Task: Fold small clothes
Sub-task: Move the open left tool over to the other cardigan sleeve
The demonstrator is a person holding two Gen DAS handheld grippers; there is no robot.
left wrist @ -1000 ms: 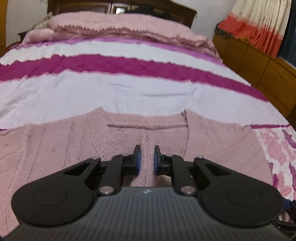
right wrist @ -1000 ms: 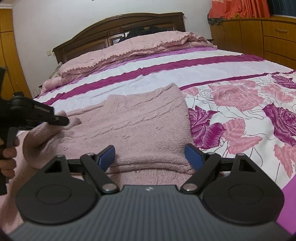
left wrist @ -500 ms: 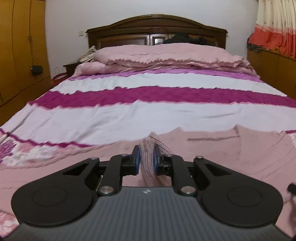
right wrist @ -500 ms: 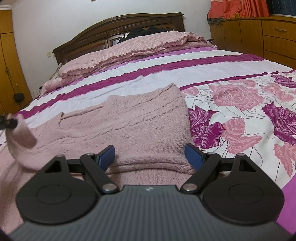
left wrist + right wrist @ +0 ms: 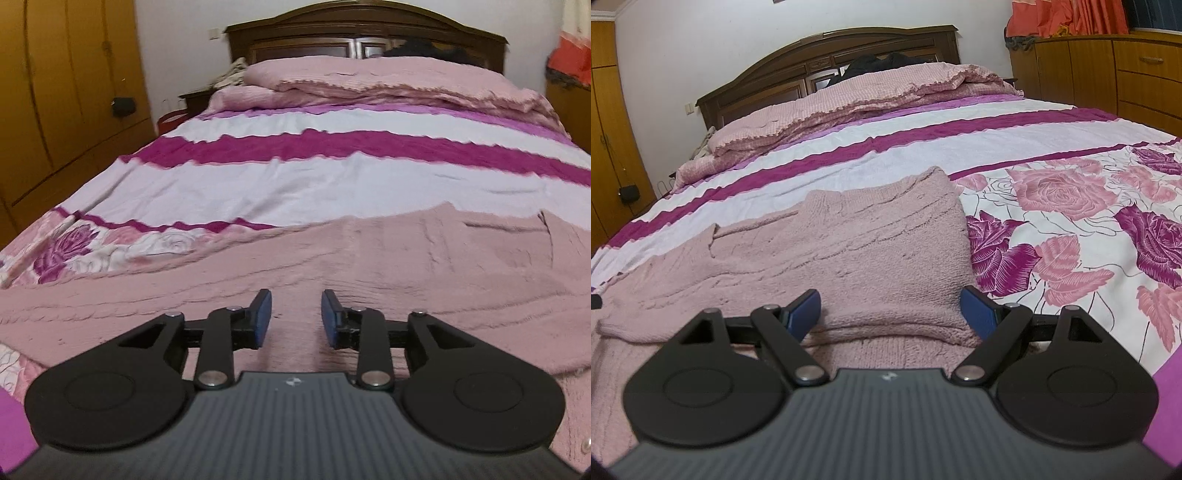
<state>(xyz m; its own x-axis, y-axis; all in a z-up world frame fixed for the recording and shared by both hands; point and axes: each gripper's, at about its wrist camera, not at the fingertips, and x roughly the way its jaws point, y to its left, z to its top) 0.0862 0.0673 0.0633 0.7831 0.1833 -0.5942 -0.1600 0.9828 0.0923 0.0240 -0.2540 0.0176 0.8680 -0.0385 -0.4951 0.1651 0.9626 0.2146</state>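
One pink sweater fills the lower frame; two grippers: left gripper, just opening, empty; right gripper spread wide.

No writing, brand name, number or sign can be read anywhere here. The nearest thing to a mark is a small pale emblem on the ribbed grey body of the left gripper, just behind its fingers, and a matching one on the right gripper; both are too small and blurred to make out.
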